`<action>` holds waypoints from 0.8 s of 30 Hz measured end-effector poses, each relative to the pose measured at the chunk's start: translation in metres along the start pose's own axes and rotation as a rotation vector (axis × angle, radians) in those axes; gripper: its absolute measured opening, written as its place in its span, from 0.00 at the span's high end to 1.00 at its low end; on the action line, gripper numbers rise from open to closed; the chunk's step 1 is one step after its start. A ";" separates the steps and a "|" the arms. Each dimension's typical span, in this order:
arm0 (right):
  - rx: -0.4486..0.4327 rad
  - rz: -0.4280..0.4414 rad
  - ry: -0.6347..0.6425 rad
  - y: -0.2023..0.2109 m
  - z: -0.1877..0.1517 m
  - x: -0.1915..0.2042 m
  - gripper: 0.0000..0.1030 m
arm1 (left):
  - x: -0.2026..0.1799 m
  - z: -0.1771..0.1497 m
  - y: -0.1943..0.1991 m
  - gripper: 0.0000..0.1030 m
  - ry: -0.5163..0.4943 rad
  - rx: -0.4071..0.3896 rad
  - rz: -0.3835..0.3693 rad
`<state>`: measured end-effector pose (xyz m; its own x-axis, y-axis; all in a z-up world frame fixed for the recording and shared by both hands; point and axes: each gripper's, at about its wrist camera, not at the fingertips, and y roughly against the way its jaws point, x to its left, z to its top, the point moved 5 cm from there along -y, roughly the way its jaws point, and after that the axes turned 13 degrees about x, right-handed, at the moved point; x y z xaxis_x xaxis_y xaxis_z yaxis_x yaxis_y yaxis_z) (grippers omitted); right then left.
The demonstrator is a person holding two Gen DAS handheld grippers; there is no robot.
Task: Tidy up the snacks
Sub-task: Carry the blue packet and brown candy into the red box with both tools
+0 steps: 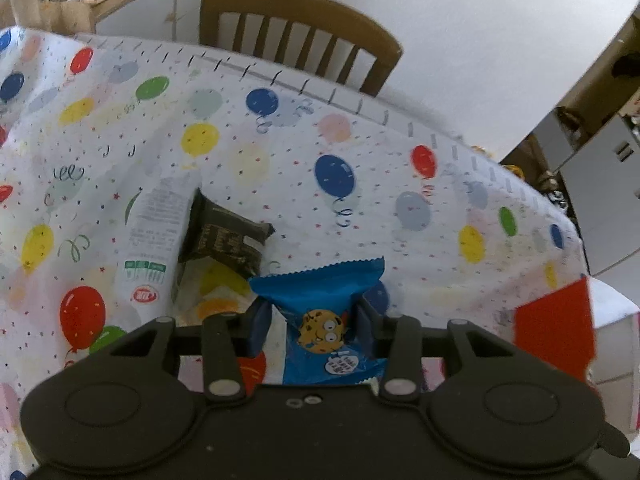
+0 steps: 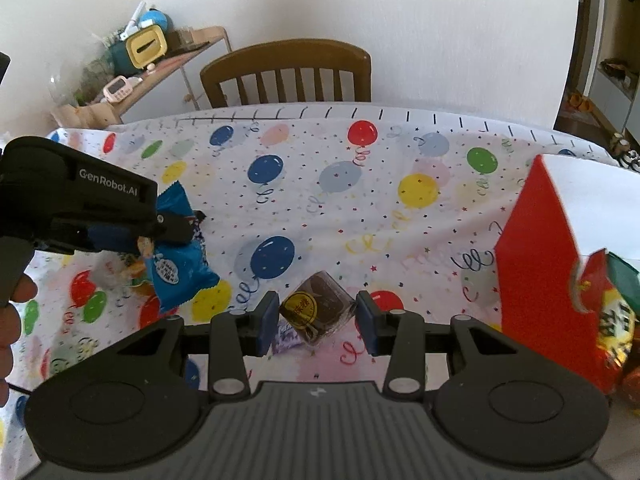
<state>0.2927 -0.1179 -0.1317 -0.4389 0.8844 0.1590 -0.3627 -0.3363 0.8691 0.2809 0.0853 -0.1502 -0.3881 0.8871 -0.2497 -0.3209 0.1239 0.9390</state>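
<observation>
My left gripper [image 1: 310, 320] is shut on a blue cookie packet [image 1: 326, 300] and holds it above the balloon tablecloth; the same packet [image 2: 180, 256] and the left gripper [image 2: 160, 228] show at the left of the right wrist view. My right gripper [image 2: 318, 320] straddles a dark brown wrapped cake with a yellow label [image 2: 318, 312], its pads close on both sides; whether they grip it I cannot tell. A purple wrapper [image 2: 286, 336] lies under the cake. A white packet [image 1: 154, 240] and a dark packet [image 1: 228, 238] lie on the cloth ahead of the left gripper.
A red box flap [image 2: 536, 264] stands at the right, with red and green snack bags [image 2: 612, 320] behind it; it also shows in the left wrist view [image 1: 556, 332]. A wooden chair [image 2: 288, 76] stands at the table's far edge. A cluttered shelf [image 2: 136, 64] is far left.
</observation>
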 end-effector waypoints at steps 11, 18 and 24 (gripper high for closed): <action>-0.057 0.015 0.005 0.066 -0.023 -0.008 0.60 | -0.024 -0.035 0.045 0.60 -0.058 -0.034 -0.056; -0.098 0.005 0.010 0.108 -0.040 -0.022 0.60 | -0.054 -0.061 0.068 0.60 -0.140 -0.042 -0.086; -0.122 -0.019 0.011 0.138 -0.054 -0.045 0.60 | -0.092 -0.082 0.083 0.60 -0.230 -0.053 -0.100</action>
<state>0.2179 -0.2217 -0.0437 -0.4401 0.8874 0.1371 -0.4684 -0.3572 0.8081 0.2193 -0.0223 -0.0684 -0.1472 0.9503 -0.2744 -0.3948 0.1979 0.8972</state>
